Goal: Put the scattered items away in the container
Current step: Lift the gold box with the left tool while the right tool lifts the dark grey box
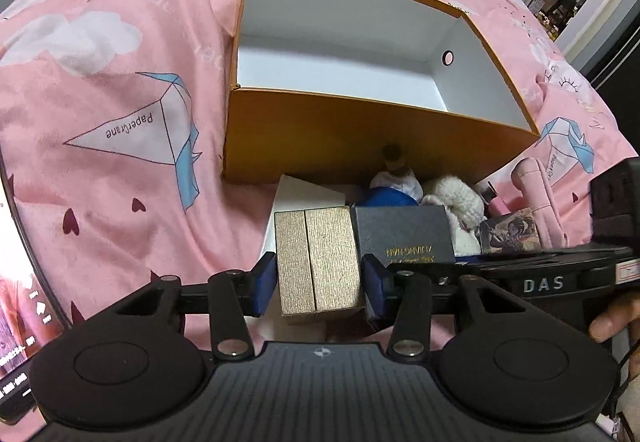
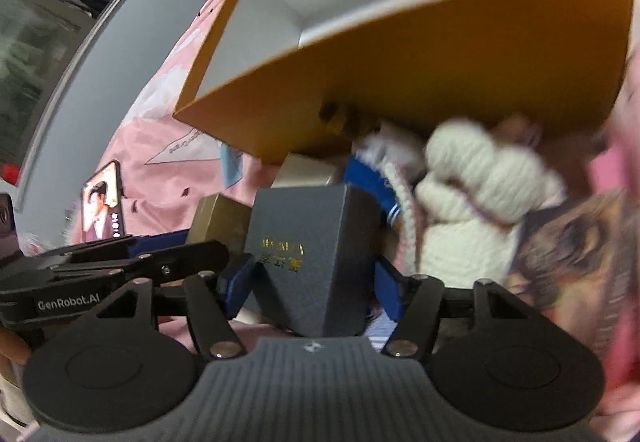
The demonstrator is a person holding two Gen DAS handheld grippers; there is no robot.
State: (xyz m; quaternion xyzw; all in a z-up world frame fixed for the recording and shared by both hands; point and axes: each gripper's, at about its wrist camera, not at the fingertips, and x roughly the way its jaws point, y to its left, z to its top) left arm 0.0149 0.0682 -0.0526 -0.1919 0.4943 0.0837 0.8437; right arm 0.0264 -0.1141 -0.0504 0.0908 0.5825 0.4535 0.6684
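Both wrist cameras look steeply down, close, sharing the orange box [image 1: 360, 130] [image 2: 420, 54].

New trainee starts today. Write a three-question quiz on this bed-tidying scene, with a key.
1. True or false: the orange box already holds several items.
2. Which gripper has the gold box between its fingers? A) left gripper B) right gripper
3. Fill in: the dark box with gold lettering sits between the fingers of the ____ gripper.

Key: 1 false; 2 A; 3 right.
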